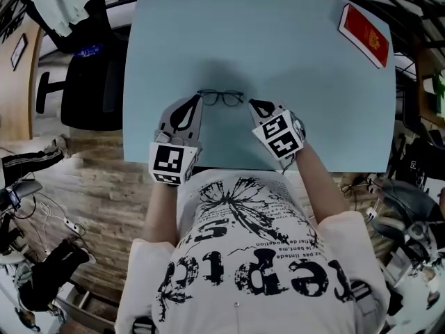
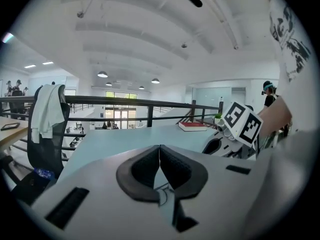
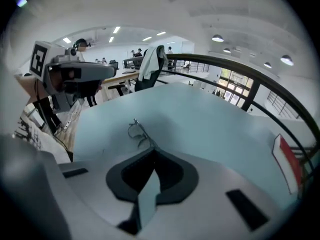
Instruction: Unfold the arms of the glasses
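Approach step, as judged: glasses (image 1: 220, 97), apparently folded, are seen near the desk's (image 1: 292, 54) near edge, flanked by L gripper (image 1: 197, 101) & R gripper (image 1: 252, 104), both jaws closed on nothing; next, jaws must be opened to pinch frame & arm.

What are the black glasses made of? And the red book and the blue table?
The thin dark-framed glasses look like metal or plastic, too fine to tell; the lenses look clear. The flat red book seems smooth card-covered, with gold print. The pale blue table looks like matte laminate or painted board: even colour, no glare.
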Tool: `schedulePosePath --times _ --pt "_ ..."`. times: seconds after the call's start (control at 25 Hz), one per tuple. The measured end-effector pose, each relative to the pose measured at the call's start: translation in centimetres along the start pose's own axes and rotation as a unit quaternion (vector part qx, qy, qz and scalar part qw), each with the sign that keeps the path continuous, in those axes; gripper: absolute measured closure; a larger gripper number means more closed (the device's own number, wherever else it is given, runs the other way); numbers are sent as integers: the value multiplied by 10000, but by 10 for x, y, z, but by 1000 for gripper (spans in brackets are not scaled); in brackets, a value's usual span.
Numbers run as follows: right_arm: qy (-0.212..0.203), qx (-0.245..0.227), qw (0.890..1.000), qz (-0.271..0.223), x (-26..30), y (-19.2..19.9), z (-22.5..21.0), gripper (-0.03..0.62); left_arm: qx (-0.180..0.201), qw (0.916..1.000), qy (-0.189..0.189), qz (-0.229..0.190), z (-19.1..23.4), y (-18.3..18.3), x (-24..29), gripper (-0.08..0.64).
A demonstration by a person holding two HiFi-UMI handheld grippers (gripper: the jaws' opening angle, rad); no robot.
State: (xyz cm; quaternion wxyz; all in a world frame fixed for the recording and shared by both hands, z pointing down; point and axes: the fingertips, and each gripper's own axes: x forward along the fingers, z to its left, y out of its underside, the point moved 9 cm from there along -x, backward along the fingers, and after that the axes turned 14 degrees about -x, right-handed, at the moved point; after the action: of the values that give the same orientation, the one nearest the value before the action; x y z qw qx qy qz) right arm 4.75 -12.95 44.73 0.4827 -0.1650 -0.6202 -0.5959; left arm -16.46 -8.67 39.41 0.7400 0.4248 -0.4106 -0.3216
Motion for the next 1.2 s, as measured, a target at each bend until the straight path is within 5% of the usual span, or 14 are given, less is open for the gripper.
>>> schedulePosePath --times 0.4,0.88,1.04,1.2 --pt "-700 -1386 9804 1214 60 -1 -15 520 219 9960 335 800 35 14 30 541" --pt "-1544 -2528 9420 1576 95 -16 -6 520 432 9821 404 1786 53 32 40 540" --pt "-1616 -2545 9419 1484 99 -14 -5 557 804 9635 807 2421 48 42 49 540" --pt "-1607 -2627 9407 1425 96 -15 -6 557 1496 9247 1353 3228 39 44 65 538"
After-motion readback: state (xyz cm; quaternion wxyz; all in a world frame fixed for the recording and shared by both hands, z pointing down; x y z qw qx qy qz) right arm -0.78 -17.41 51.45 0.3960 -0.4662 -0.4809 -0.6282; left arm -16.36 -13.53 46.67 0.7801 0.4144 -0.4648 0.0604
